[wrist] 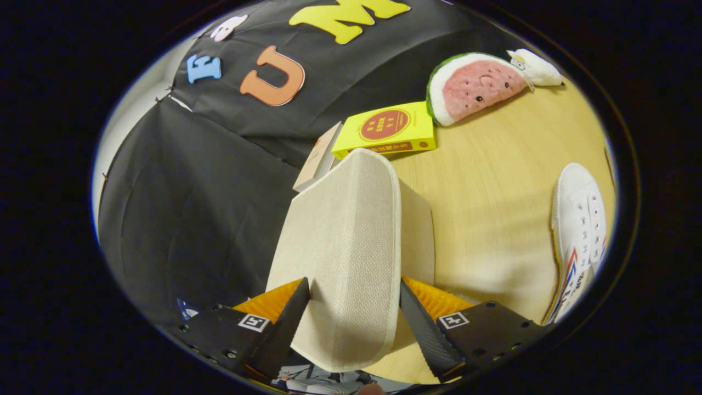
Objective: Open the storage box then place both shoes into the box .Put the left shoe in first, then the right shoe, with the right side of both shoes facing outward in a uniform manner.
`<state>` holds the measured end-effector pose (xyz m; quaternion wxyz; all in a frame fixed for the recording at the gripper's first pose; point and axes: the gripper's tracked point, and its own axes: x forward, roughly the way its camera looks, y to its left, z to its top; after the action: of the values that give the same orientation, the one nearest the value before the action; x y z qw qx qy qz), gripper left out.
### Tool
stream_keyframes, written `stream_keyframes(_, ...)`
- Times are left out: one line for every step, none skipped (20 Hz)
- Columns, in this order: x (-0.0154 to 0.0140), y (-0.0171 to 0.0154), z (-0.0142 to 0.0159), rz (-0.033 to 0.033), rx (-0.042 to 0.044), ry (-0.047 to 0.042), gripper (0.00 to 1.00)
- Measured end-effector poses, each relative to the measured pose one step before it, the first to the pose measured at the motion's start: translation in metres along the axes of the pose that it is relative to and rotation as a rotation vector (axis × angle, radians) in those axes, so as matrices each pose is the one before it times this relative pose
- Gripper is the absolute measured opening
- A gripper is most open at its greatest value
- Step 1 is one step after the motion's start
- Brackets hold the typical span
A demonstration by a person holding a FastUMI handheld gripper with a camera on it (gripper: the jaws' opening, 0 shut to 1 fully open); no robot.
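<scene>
Gripping the beige fabric lid (351, 241) of the box, the gripper (354, 312) sits at the bottom centre of the frame, its two fingers set fairly wide with the flap between them. Both fingers seem to press against the lid's edges, though the contact on the right is hard to judge. The lid stands raised, rising from between the fingers toward the middle of the frame, woven and pale with a lighter trim. Beyond it, a yellow book (390, 130) lies on the wooden table (493, 219), with a watermelon plush (474, 86) in the upper right. A white shoe (579, 230) lies at the right edge, well apart from the lid.
</scene>
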<state>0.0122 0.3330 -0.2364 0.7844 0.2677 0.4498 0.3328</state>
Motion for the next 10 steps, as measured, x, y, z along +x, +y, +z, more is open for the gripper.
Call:
stream_keyframes(-0.00285, 0.00120, -0.00163, 0.00453, 0.01037, 0.01104, 0.95)
stream_keyframes(-0.00210, -0.00119, -0.00034, -0.00699, 0.00661, 0.00683, 0.94)
stream_keyframes(-0.00331, -0.00310, -0.00035, -0.01269, 0.00964, -0.00340, 0.93)
stream_keyframes(-0.01437, -0.00208, 0.00694, -0.00180, 0.00908, -0.00432, 0.86)
stream_keyframes(0.00284, 0.00037, -0.00065, -0.00130, 0.00933, 0.00290, 0.79)
stream_keyframes(-0.00686, 0.00119, 0.00107, 0.00675, 0.01118, -0.00039, 0.76)
stream_keyframes(-0.00439, -0.00486, 0.00266, -0.00501, 0.00092, -0.00025, 0.65)
stream_keyframes(0.00246, 0.00161, 0.00592, 0.00952, 0.00586, -0.00799, 0.54)
stream_keyframes(-0.01393, -0.00434, -0.00292, -0.01233, -0.00389, -0.01063, 0.43)
stream_keyframes(-0.00403, 0.00121, 0.00984, -0.00442, 0.00546, -0.02345, 0.33)
